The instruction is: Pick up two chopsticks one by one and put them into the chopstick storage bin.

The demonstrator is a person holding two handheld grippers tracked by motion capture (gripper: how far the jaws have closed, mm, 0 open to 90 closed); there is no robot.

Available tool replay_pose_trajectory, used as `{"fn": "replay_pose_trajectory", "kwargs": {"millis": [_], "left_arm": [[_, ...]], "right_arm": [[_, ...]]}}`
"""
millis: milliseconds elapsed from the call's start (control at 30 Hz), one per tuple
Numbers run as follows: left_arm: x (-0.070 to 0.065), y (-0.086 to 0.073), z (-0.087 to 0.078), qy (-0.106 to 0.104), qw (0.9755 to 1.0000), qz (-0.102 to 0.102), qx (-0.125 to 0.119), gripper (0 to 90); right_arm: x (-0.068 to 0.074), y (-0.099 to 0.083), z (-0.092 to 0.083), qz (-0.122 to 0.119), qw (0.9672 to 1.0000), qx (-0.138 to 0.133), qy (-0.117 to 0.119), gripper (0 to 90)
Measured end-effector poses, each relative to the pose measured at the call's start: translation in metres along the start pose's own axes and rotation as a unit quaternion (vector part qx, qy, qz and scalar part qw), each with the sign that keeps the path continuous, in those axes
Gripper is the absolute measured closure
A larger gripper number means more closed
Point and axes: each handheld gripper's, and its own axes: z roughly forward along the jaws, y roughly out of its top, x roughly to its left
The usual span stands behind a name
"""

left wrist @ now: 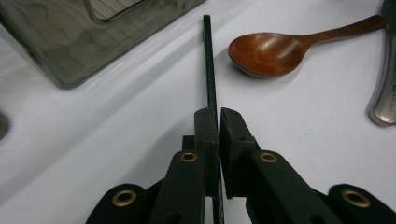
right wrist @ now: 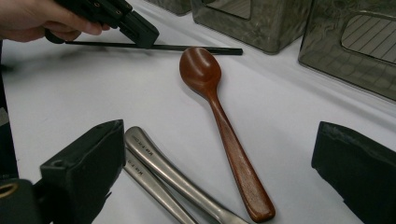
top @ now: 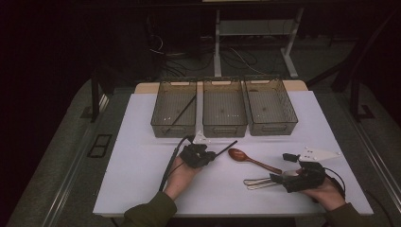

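Three bins, one wooden spoon, two metal handles half hidden; left gripper clamps one black chopstick, right gripper gapes empty.

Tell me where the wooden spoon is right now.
In the high view the wooden spoon lies on the white table between the two grippers, bowl toward the left gripper, handle end beside the metal utensils.
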Motion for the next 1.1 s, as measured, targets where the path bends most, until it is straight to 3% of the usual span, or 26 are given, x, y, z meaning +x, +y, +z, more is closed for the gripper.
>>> {"fn": "replay_pose_trajectory", "kwargs": {"millis": [300, 600, 1100], "left_arm": [[0.004, 0.001, -0.013, -0.014, 0.9998, -0.005, -0.013, 85.6], [0.008, 0.004, -0.032, -0.042, 0.9987, 0.013, -0.025, 85.6], [0.02, 0.01, -0.058, -0.061, 0.997, 0.024, -0.042, 85.5]], "right_arm": [[0.0, 0.0, 0.0, 0.0, 1.0, 0.0, 0.0, 2.4], [0.0, 0.0, 0.0, 0.0, 1.0, 0.001, 0.001, 2.4], [0.0, 0.0, 0.0, 0.0, 1.0, 0.002, 0.002, 2.4]]}}
